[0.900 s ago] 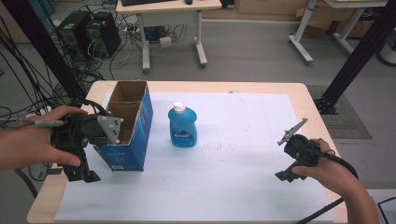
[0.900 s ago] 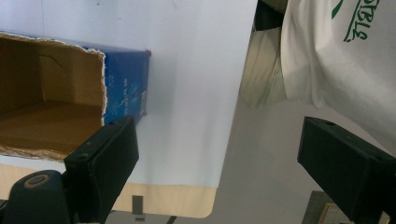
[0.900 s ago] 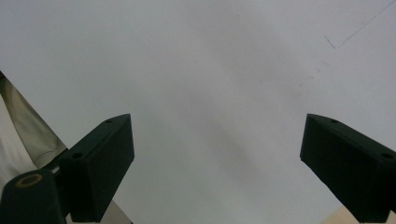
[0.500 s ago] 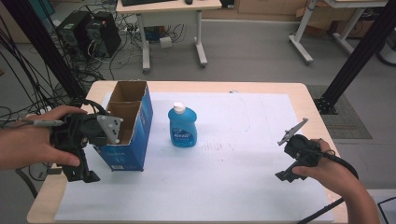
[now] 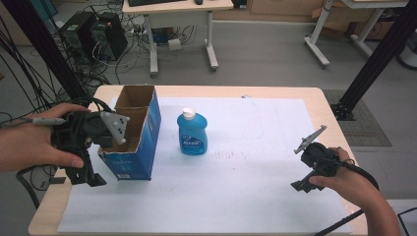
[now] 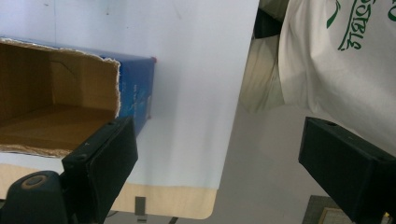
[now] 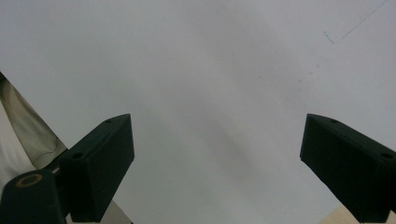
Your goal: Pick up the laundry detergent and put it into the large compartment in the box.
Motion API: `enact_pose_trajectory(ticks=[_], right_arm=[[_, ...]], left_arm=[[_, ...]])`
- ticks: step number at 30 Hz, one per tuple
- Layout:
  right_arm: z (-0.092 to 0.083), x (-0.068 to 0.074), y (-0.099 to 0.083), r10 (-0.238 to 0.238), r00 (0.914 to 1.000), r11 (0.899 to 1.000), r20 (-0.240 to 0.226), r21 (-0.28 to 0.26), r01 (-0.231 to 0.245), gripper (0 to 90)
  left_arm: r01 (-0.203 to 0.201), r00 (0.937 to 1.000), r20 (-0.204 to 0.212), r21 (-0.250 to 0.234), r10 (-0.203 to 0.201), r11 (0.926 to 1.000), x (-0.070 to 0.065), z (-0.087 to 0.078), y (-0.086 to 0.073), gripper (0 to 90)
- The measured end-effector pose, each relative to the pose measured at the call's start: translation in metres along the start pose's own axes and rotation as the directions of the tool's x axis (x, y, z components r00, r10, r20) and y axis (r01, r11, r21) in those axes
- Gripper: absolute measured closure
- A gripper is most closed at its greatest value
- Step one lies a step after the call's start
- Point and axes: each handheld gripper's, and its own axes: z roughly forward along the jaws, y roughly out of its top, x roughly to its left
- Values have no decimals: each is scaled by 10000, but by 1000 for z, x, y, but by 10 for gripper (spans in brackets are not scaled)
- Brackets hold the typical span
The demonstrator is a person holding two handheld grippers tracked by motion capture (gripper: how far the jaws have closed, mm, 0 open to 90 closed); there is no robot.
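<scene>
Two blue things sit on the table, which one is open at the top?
The blue cardboard box beside the left gripper is open; its brown inside shows from above. The blue bottle standing to its right is closed with a white cap.

- My left gripper [image 5: 88, 174] is black, topped by a grey three-cornered plate [image 5: 114, 125].
- My right gripper [image 5: 306, 184] trails a black cable [image 5: 366, 179].
- My shirt [image 6: 345, 60] is white, green-lettered.
</scene>
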Motion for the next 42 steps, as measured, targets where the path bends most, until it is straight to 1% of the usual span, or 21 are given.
enact_pose_trajectory(ticks=[4, 5, 6, 9, 10, 12, 13, 14, 15, 17, 18, 20, 22, 26, 31, 34, 36, 37, 39, 40, 42], right_arm=[[1, 0, -2, 1, 10000, 10000, -33, -17, -1, 99], [1, -1, -2, 19, 10000, 10000, -36, -26, -19, 99], [1, -1, -2, 19, 10000, 10000, -36, -26, -19, 99], [3, -2, -3, 72, 9999, 10000, -77, -35, -72, 99], [4, -2, -3, 59, 10000, 10000, -78, -48, -60, 99], [4, -3, -3, 35, 10000, 10000, -78, -37, -35, 99], [5, -3, -3, 54, 9999, 10000, -103, -29, -55, 99], [5, -3, -3, 46, 9999, 10000, -97, -10, -46, 98], [5, -3, -3, 21, 10000, 10000, -82, -2, -21, 98], [4, -3, -3, 54, 9999, 10000, -88, -20, -54, 98], [3, -3, -3, 65, 10000, 10000, -67, -10, -65, 99], [3, -3, -4, 77, 9999, 10000, -71, -19, -77, 98], [3, -3, -5, 62, 10000, 10000, -59, -35, -62, 98], [3, -3, -10, 145, 9999, 9999, -75, -45, -145, 99], [2, -4, -15, 248, 9997, 9997, -52, -54, -248, 98], [1, -4, -18, 273, 9996, 9996, -20, -113, -274, 99], [0, -4, -19, 270, 9996, 9996, -21, -121, -270, 99], [-1, -3, -20, 292, 9996, 9995, -9, -93, -292, 99], [-2, -3, -20, 301, 9995, 9995, -1, -88, -301, 98], [-4, -4, -22, 332, 9994, 9994, -3, -133, -332, 98], [-4, -5, -23, 355, 9994, 9993, 9, -153, -355, 98]], left_arm=[[56, 9999, -153, -96, -58, 9999, 2, -5, -2, 121], [176, 9997, -176, -238, -180, 9996, 1, -7, -4, 121], [51, 9998, -202, -191, -55, 9998, 1, -9, -3, 121], [10, 9996, -272, -134, -13, 9999, 1, -14, 0, 121], [88, 9996, -272, -177, -92, 9998, 0, -14, 0, 121], [-15, 9995, -309, -74, 12, 10000, 1, -15, 3, 121], [44, 9994, -355, -181, -51, 9998, 2, -17, 3, 121], [-69, 9993, -366, -148, 63, 9999, 3, -19, 4, 121], [-41, 9992, -411, -276, 30, 9996, 3, -21, 4, 121], [-107, 9991, -424, -257, 96, 9996, 4, -24, 5, 120], [-251, 9987, -450, -219, 241, 9994, 7, -28, 9, 120], [-347, 9983, -482, -249, 335, 9991, 9, -30, 12, 120], [-434, 9983, -387, -225, 426, 9988, 13, -33, 18, 120], [-569, 9970, -527, 121, 575, 9983, 14, -31, 33, 118], [-812, 9957, -443, 16, 812, 9967, 18, -36, 40, 118], [-955, 9938, -571, -69, 949, 9954, 24, -39, 46, 118], [-995, 9938, -517, -141, 987, 9949, 27, -40, 48, 118], [-1128, 9928, -430, -128, 1121, 9935, 33, -42, 53, 118], [-1193, 9918, -484, -137, 1185, 9928, 34, -42, 55, 118], [-1276, 9903, -575, -118, 1267, 9918, 38, -44, 61, 118], [-1293, 9903, -528, -120, 1285, 9915, 41, -46, 63, 116]])
